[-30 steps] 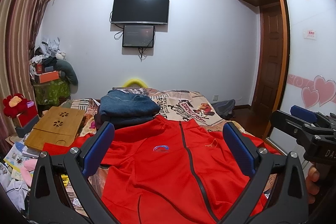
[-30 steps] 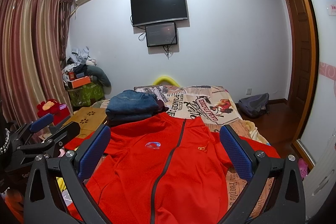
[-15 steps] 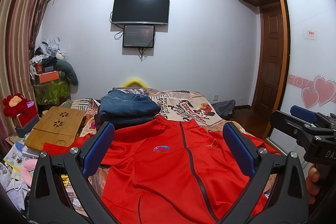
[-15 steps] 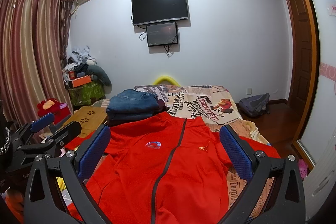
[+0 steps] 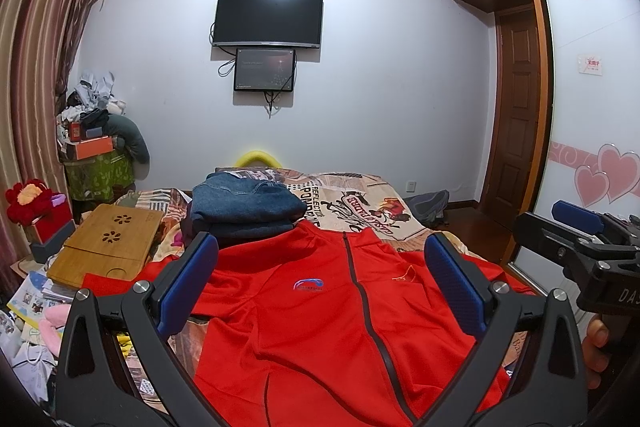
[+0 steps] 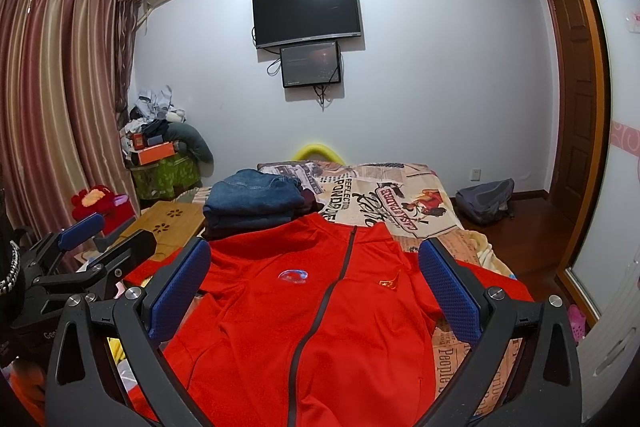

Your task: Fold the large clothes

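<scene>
The left gripper (image 5: 320,279) and the right gripper (image 6: 314,277) both hover with their blue-padded jaws spread wide and holding nothing, side by side above the near end of the bed (image 6: 400,195). Beneath them a red jacket (image 5: 340,327) lies flat, front up and zipped, its collar pointing to 12 o'clock. Just past the collar, toward 11 o'clock, sits a stack of folded jeans (image 5: 244,203), and a wooden tray (image 5: 108,251) lies at 9 o'clock.
</scene>
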Action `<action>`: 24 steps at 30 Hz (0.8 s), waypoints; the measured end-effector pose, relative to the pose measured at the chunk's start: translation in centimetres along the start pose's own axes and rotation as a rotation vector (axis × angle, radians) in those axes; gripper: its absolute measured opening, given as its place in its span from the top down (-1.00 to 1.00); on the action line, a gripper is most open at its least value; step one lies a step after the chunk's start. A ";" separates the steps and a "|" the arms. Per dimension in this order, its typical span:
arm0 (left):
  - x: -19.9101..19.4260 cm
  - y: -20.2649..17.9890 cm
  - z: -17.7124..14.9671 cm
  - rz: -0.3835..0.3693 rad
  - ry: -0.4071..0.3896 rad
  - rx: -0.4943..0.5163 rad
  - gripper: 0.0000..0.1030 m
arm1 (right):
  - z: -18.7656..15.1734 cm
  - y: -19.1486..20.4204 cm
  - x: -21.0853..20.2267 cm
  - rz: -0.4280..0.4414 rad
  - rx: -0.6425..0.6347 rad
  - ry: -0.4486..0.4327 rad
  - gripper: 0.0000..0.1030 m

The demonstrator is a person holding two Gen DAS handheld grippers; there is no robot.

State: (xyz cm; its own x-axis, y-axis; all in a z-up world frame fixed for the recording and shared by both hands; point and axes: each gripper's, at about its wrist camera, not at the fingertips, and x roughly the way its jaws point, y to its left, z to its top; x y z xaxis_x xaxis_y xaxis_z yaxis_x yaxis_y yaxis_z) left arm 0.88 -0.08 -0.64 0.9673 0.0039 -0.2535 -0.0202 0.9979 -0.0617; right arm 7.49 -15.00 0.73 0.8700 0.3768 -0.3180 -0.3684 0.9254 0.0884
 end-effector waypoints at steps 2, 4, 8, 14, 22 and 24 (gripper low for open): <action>0.1 0.1 0.0 0.001 0.000 -0.002 -1.00 | 0.0 0.3 0.2 0.000 -0.003 0.003 -1.00; 0.1 0.2 0.0 0.004 0.000 -0.003 -1.00 | 0.0 0.4 0.2 0.001 -0.004 0.006 -1.00; 0.6 0.4 0.0 0.007 0.004 -0.006 -1.00 | 0.1 0.4 0.4 -0.001 -0.007 0.012 -1.00; 1.8 1.2 -0.2 0.016 0.015 -0.017 -1.00 | 0.3 0.2 1.3 -0.010 -0.006 0.033 -1.00; 4.4 4.0 0.3 0.050 0.031 -0.041 -1.00 | 0.6 -0.1 3.6 -0.038 -0.018 0.064 -1.00; 5.3 5.2 0.5 0.078 0.034 -0.047 -1.00 | 0.6 -0.2 4.2 -0.046 -0.023 0.066 -1.00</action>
State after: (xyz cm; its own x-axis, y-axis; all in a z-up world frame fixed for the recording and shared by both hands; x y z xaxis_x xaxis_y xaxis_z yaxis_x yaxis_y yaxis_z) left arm 6.05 5.21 -1.79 0.9533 0.0790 -0.2914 -0.1081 0.9905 -0.0851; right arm 11.45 -13.55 -0.03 0.8628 0.3297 -0.3832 -0.3368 0.9402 0.0505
